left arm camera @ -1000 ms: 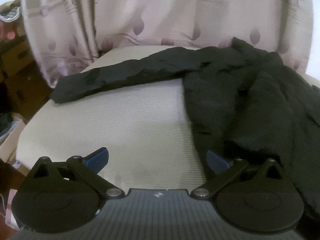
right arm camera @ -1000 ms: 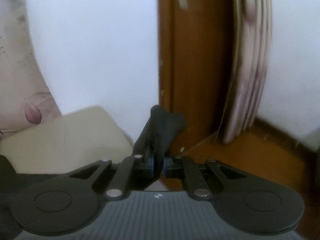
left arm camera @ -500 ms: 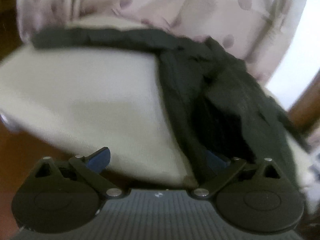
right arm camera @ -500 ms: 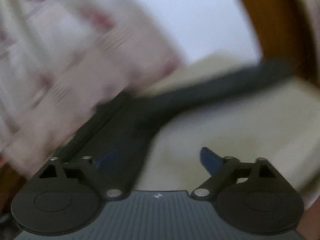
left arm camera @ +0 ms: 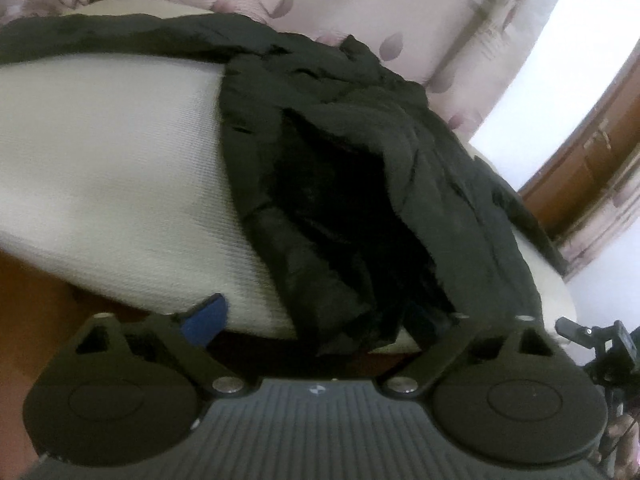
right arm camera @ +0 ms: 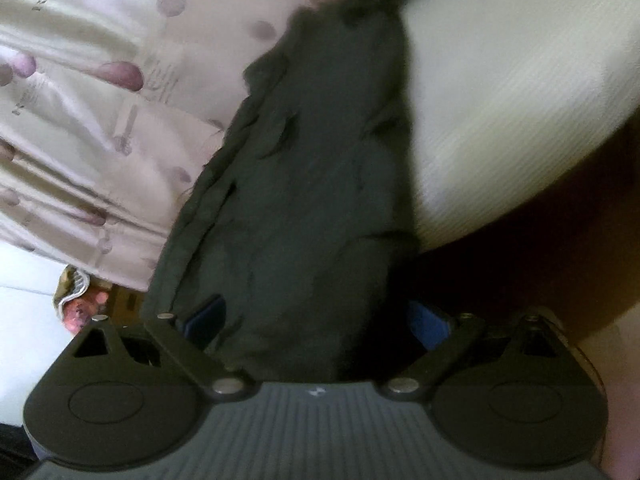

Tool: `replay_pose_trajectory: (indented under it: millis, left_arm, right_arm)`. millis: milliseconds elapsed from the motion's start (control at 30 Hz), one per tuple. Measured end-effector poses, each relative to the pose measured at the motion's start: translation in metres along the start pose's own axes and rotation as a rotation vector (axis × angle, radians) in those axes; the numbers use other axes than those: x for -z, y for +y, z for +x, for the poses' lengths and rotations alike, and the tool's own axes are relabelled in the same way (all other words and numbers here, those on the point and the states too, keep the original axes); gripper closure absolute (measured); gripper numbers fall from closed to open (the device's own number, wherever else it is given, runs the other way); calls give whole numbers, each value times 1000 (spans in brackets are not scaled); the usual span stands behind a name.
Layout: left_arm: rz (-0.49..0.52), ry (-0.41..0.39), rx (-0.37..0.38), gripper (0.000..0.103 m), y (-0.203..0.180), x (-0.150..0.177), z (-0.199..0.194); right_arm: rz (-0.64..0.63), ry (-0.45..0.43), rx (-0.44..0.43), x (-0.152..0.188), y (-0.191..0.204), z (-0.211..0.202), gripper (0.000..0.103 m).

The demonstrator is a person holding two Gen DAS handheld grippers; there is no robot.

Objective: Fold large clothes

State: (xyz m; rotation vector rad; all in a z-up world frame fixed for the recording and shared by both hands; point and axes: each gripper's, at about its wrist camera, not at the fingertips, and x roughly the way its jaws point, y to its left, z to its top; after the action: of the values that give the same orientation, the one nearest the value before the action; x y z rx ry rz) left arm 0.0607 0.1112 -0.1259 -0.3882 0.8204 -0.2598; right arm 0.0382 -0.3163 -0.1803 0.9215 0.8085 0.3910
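Note:
A large black coat lies crumpled on a cream cushioned surface, one sleeve stretched out to the far left. My left gripper is open at the near edge, with the coat's lower hem hanging between its blue pads. In the right wrist view a long part of the black coat runs from the cream surface down between the open jaws of my right gripper. Its blue pads stand apart on either side of the cloth.
A pale pink patterned curtain hangs behind the surface; it also shows in the right wrist view. A brown wooden frame is at the right. A black stand sits at the lower right. Brown floor lies below the front edge.
My right gripper let go of the cloth it pinched, opened, and swung from the wall and door to the coat. My left gripper moved right towards the coat's hem and stayed open.

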Motion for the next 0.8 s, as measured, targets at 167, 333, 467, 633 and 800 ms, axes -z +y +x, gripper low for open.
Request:
replay_pose_trajectory:
  millis: [167, 333, 467, 633, 800]
  left_arm:
    - [106, 27, -73, 78, -16, -3, 11]
    - [150, -74, -192, 86, -15, -8, -22]
    - [115, -170, -279, 88, 5, -20, -66]
    - [82, -160, -358, 88, 27, -15, -81]
    - [48, -111, -380, 86, 38, -4, -66]
  right_arm:
    - [-134, 1, 122, 4, 19, 10, 70]
    - [-252, -37, 169, 0, 36, -4, 85]
    - [-320, -112, 206, -16, 51, -43, 87]
    - [-315, -131, 309, -30, 35, -73, 87]
    - [-218, -91, 347, -27, -7, -67, 87]
